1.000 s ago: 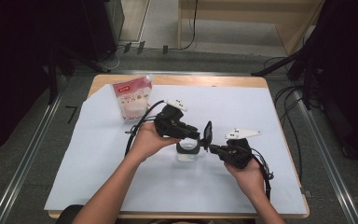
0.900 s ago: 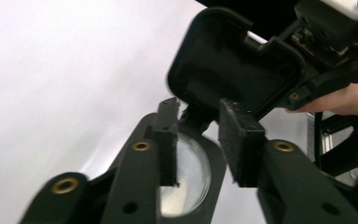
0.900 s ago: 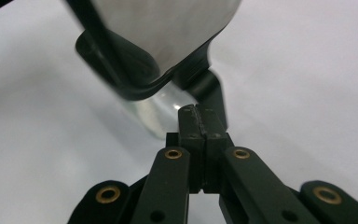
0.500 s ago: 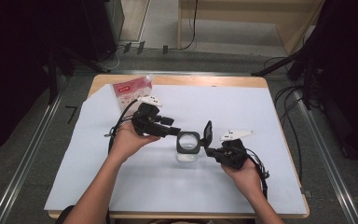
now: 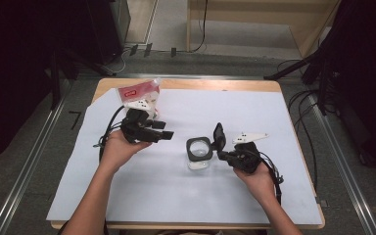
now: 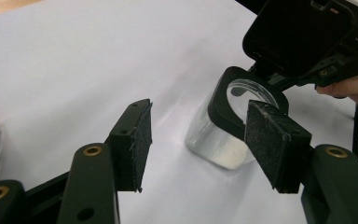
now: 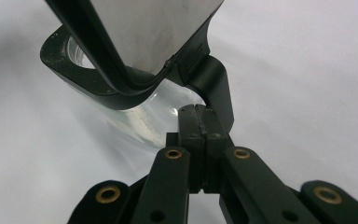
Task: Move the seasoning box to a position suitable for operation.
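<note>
Apparently mid-opening: the right hand-held gripper (image 5: 223, 155) clamps the jar (image 5: 199, 155) lid's tab; the left hand-held gripper (image 5: 162, 135), jaws apart, should brace the jar.

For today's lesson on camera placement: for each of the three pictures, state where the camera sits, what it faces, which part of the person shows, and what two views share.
High view: above the table, looking down on both forearms, the left gripper and the right gripper.
Left gripper view: behind its open jaws, facing the jar.
Right gripper view: behind shut jaws at the jar's black collar.
Shared: jar and open lid.
</note>
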The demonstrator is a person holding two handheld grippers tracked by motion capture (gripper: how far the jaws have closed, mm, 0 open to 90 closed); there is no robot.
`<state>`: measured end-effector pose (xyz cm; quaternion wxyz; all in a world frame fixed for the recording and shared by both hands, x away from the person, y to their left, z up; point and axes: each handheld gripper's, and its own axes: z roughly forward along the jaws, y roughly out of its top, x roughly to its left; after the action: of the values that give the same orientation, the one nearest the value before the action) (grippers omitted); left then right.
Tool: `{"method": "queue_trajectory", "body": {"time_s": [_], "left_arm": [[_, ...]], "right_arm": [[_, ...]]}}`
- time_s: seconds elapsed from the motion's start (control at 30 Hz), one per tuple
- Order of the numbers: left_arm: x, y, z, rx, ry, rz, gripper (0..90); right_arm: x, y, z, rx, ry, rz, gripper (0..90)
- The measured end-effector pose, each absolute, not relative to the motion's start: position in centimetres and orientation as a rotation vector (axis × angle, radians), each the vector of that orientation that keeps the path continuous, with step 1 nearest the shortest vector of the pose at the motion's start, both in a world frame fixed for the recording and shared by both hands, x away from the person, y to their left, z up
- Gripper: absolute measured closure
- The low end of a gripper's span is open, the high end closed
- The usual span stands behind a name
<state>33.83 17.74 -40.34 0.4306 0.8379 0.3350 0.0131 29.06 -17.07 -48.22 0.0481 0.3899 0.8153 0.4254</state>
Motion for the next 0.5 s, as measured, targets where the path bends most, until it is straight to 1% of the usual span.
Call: {"method": "queue_trajectory", "body": {"time_s": [0.1, 0.3, 0.5], "left_arm": [[33.8, 18.5, -40.4, 2.095, 0.848, 0.048, 41.2], [33.9, 19.9, -40.3, 2.094, 0.873, 0.053, 41.4], [34.0, 20.9, -40.3, 2.085, 0.904, 0.058, 41.5]], "right_arm": [[28.8, -17.1, -48.1, 1.179, 2.491, 1.308, 84.7], [27.9, -17.5, -48.3, 1.16, 2.496, 1.338, 78.6], [27.0, -18.0, -48.2, 1.154, 2.487, 1.383, 69.7]]}}
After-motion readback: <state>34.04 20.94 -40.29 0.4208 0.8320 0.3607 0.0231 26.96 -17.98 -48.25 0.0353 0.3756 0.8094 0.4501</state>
